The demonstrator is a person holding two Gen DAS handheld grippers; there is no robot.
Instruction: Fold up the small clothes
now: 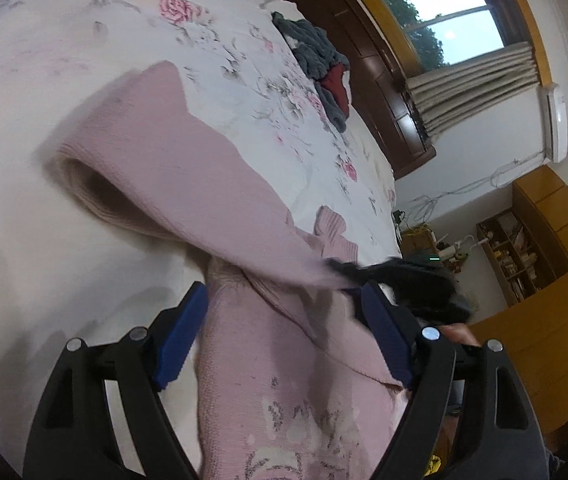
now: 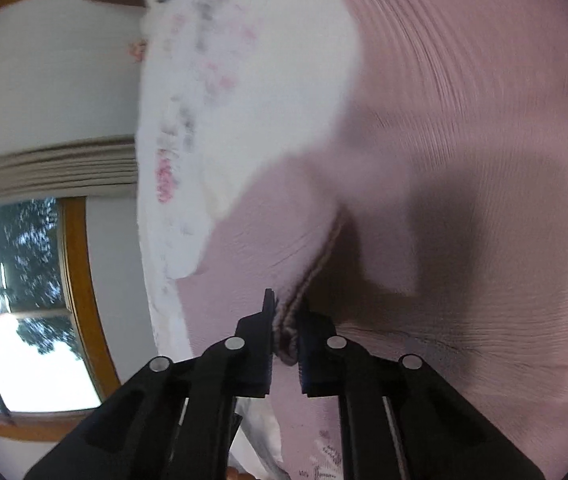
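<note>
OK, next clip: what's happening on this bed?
A person with a handheld gripper in each hand is folding a pink knit sweater on a floral bedsheet. The right gripper has its jaws shut on a ribbed edge of the sweater, carrying that part up and over. The left gripper hangs open above the sweater's body, gripping nothing. A grey and red pile of clothes waits farther up the bed.

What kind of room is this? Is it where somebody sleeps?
Most likely a bedroom in a home. There is a big bed with a flowered sheet, a window with a curtain, and wooden cupboards along the wall. A pink sweater is being folded on the bed.
</note>
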